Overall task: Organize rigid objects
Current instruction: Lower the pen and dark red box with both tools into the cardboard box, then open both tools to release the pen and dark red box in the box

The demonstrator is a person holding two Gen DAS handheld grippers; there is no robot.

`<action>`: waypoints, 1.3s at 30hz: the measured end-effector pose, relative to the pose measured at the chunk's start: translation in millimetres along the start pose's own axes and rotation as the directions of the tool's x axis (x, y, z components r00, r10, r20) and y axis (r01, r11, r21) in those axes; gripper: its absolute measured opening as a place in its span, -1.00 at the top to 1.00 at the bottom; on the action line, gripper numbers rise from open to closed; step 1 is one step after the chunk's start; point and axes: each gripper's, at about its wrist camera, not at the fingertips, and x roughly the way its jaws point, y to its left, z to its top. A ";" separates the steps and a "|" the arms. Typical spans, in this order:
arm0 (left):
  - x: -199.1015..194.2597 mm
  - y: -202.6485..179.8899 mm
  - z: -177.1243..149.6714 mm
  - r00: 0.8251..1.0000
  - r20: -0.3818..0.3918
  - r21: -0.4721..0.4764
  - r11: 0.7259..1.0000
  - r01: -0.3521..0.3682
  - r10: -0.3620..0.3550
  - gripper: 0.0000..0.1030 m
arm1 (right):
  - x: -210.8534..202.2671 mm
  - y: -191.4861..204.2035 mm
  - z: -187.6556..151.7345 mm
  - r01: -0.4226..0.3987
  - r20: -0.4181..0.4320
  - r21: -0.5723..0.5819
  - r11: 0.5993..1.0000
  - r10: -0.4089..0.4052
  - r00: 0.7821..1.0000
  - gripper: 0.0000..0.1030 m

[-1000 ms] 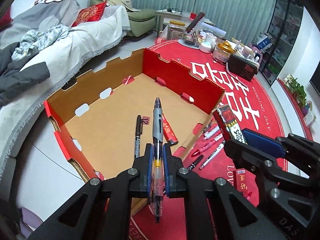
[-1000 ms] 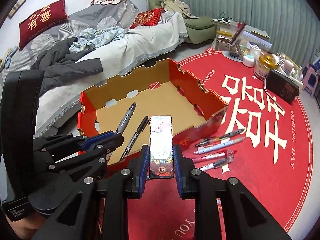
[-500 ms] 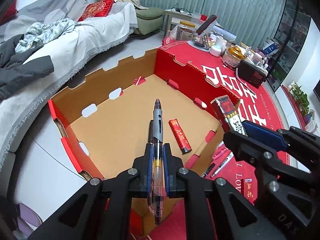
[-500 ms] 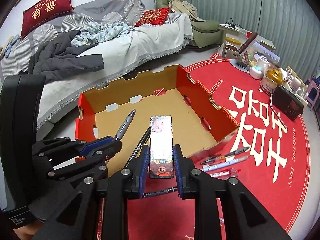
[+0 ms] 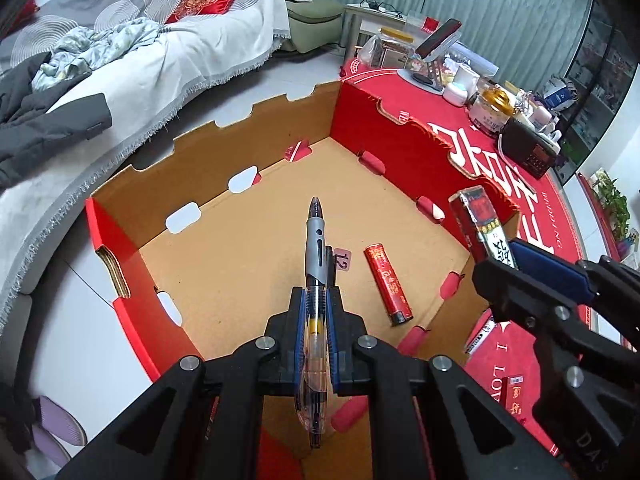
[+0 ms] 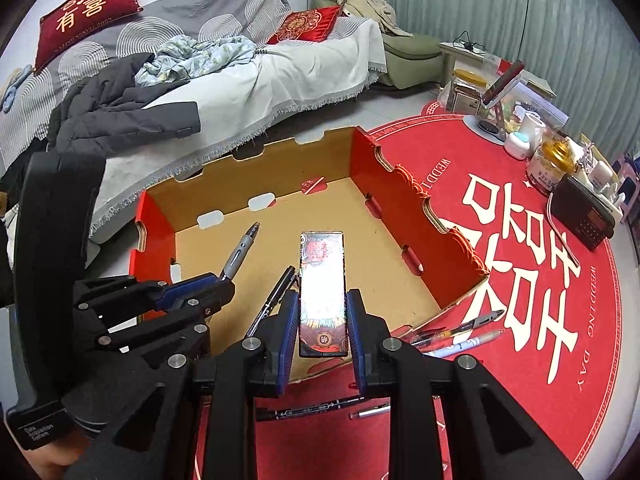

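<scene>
My left gripper (image 5: pixel 316 308) is shut on a grey-and-clear pen (image 5: pixel 315 248), held above the floor of an open red cardboard box (image 5: pixel 400 148). My right gripper (image 6: pixel 322 320) is shut on a flat red-and-black rectangular pack (image 6: pixel 322 276), held over the box's near wall (image 6: pixel 460 304). Inside the box lie a small red pack (image 5: pixel 387 280) and a black pen (image 6: pixel 276 294). The right gripper and its pack (image 5: pixel 480 224) show at the right of the left wrist view; the left gripper with its pen (image 6: pixel 240 254) shows at the left of the right wrist view.
Several loose pens (image 6: pixel 460 336) lie on the red round cloth (image 6: pixel 520 360) by the box, with a black pen (image 6: pixel 316 408) under my right gripper. Jars, a radio (image 6: pixel 580 216) and a phone stand sit at the far right. A sofa with clothes (image 6: pixel 160 80) lies behind the box.
Both grippers have moved forward and over the box with their loads still held. The box now fills more of both views.
</scene>
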 end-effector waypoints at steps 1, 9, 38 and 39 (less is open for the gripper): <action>2.1 0.8 0.7 1.000 -0.004 -0.002 1.000 -0.002 0.002 0.80 | 1.8 -0.1 0.8 0.000 -0.003 0.000 1.000 0.000 1.000 0.51; 15.3 12.0 3.0 0.999 -0.028 -0.012 0.999 -0.033 0.033 0.80 | 19.8 -2.5 8.5 0.001 -0.028 0.001 1.000 -0.001 1.000 0.51; 35.6 20.9 12.1 0.996 -0.082 -0.019 0.999 -0.040 0.038 0.79 | 55.6 -4.1 24.6 -0.008 -0.077 -0.005 1.000 0.008 0.997 0.51; 36.4 20.9 12.2 0.995 -0.090 -0.017 0.999 -0.039 0.038 0.79 | 56.7 -5.3 24.4 -0.017 -0.079 0.003 1.000 0.017 0.997 0.51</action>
